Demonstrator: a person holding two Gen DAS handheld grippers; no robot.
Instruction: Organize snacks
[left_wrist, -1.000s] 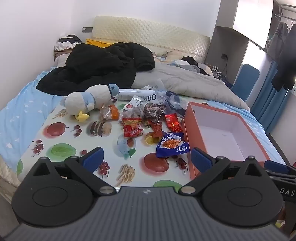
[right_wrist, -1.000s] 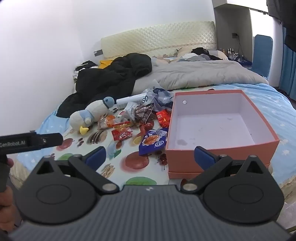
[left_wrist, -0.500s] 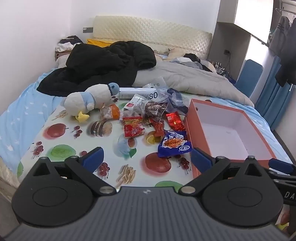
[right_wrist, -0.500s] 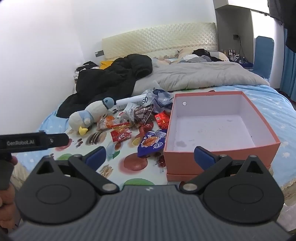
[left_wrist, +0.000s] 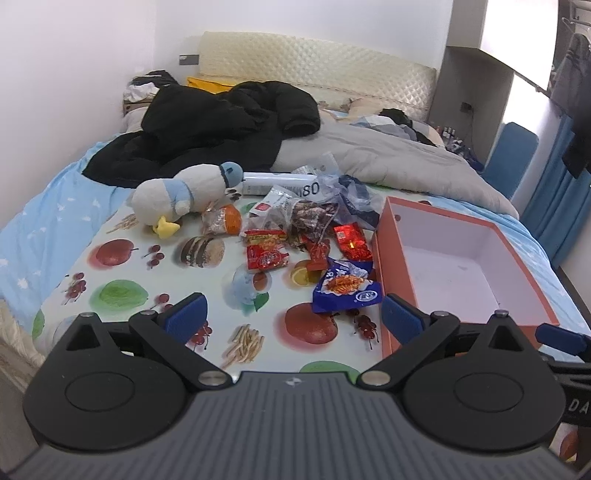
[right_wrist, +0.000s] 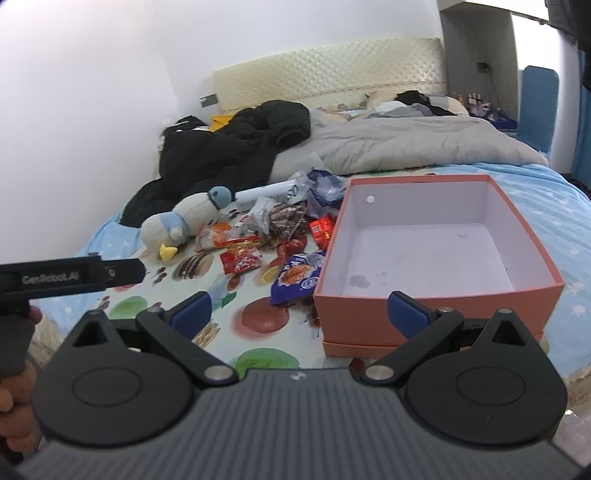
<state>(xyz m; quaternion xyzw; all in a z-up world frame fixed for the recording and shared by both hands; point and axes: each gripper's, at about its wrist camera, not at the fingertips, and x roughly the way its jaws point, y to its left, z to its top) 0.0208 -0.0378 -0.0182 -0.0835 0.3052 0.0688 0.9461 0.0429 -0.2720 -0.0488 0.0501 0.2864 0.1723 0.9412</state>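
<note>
Left gripper (left_wrist: 291, 314): I see jaws wide apart, holding nothing.
Right gripper (right_wrist: 299, 310): same, wide, nothing held.
Snacks (left_wrist: 306, 243): heaped at 9 o'clock of the orange box (left_wrist: 391, 273).

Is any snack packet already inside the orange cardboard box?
No: the orange cardboard box shows only its bare white floor, and the blue snack packet lies outside it on the fruit-print cloth.

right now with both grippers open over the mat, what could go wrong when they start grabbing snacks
The snack pile is overlapped, so closing on one packet may well drag its neighbours. The blue packet lies against the orange box, so a finger could catch or shove the wall. The plush penguin and the white tube touch the pile and might get knocked or picked by mistake.
</note>
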